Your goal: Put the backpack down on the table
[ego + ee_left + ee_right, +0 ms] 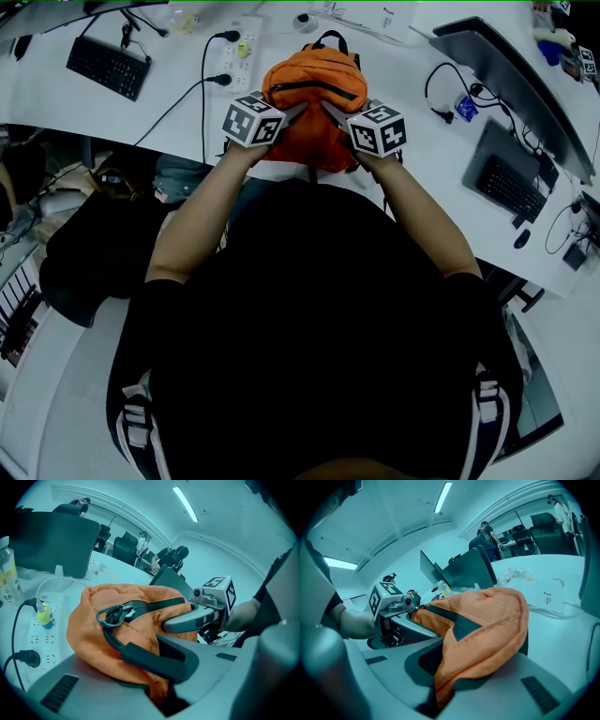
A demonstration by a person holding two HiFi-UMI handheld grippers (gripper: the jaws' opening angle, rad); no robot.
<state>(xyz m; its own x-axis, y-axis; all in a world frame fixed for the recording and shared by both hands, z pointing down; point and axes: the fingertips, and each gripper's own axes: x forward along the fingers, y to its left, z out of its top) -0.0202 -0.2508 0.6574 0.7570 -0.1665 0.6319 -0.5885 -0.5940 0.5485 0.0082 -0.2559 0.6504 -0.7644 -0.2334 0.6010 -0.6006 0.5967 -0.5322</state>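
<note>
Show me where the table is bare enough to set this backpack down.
Barest: the table right of the backpack, before the right keyboard. A narrower strip lies between the backpack and the power strip's cable. Crowded: behind, around the power strip, and by the monitor.

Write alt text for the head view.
From above: a person holds an orange backpack in the left gripper and right gripper at a white table's near edge. A keyboard and power strip lie nearby.
</note>
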